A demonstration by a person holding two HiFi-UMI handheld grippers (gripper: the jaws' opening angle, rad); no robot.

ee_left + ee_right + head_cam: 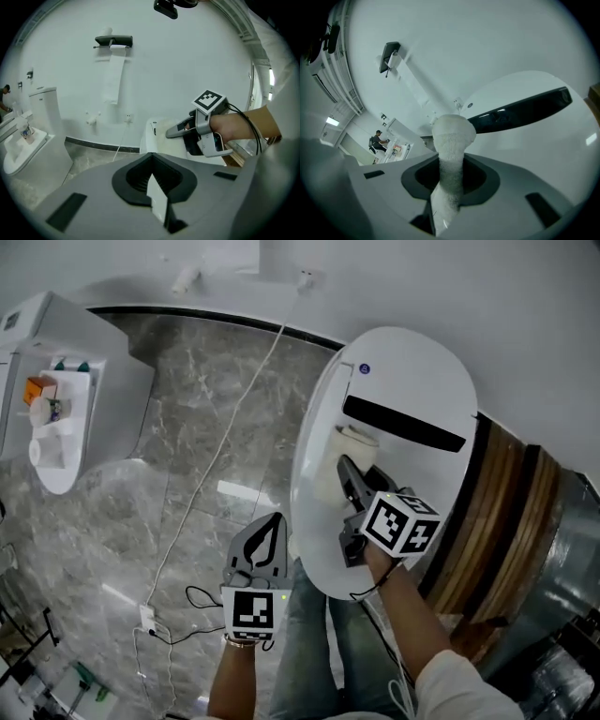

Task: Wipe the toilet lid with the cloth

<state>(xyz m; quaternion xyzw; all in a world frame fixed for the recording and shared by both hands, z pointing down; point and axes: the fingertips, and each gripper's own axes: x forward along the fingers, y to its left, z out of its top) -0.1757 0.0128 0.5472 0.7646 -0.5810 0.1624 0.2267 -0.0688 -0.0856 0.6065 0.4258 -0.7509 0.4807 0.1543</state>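
The white toilet lid [417,371] is closed, with a dark strip [403,425] across its far part. My right gripper [349,472] is over the lid's left middle, shut on a rolled white cloth [357,439] that sticks out past its tips onto the lid. In the right gripper view the cloth [451,136] stands between the closed jaws [449,187], with the lid [543,140] beyond it. My left gripper [268,529] hangs left of the lid over the floor, shut and empty. From the left gripper view [152,180] I see the right gripper [190,129] on the lid [159,133].
A second white fixture [66,390] with small bottles on it stands at the far left. A white cable [220,446] runs across the grey marble floor to a plug [147,618]. A wooden panel [497,512] flanks the toilet's right. A paper holder [113,41] hangs on the wall.
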